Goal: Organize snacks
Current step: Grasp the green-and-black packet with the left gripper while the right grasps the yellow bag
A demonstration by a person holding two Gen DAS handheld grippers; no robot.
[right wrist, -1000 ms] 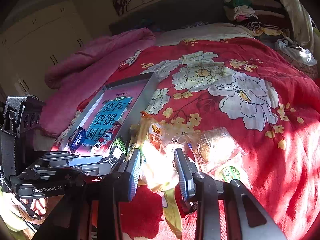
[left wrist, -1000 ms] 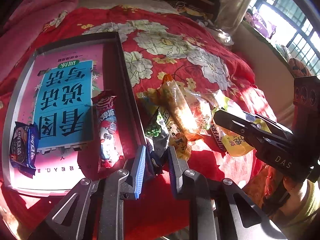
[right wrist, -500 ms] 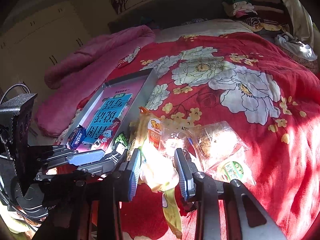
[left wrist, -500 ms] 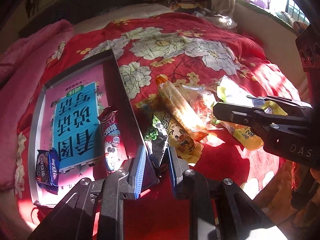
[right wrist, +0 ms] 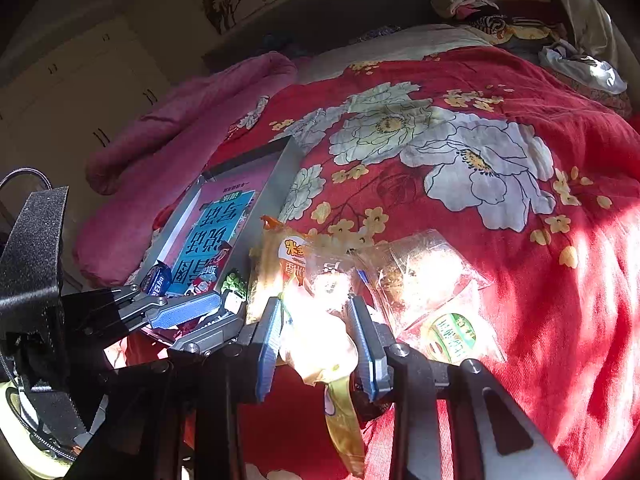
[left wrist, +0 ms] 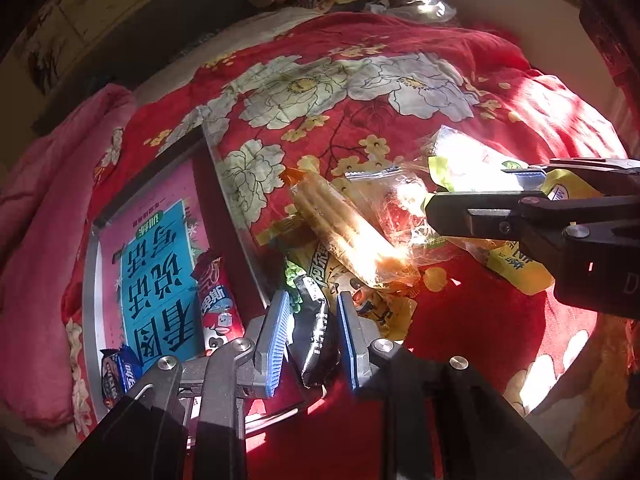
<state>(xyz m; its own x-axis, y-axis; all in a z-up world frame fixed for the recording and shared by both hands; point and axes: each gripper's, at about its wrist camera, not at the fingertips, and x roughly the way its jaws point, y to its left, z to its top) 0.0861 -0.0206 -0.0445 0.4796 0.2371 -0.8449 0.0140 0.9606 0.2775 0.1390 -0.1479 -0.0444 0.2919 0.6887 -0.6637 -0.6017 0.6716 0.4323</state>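
snacks (left wrist: 352, 236) heaped beside tray (left wrist: 90, 264); left gripper (left wrist: 310, 334) pinches black packet (left wrist: 314, 328), right gripper (right wrist: 318, 336) yellow packet (right wrist: 320, 344).

Book cover (left wrist: 160, 280) in the tray: big white Chinese title on a blue panel, upside down to the camera, reads 看图说话写话, with 训练 in a green tag above it. Red snack pack (left wrist: 218, 312) shows 旺斯; orange pack (right wrist: 294, 256) shows 米 and 香米. Other wrapper print is too blurred or glared out.

Left claw (left wrist: 312, 336): black frame, blue ribbed pads, silver screws.
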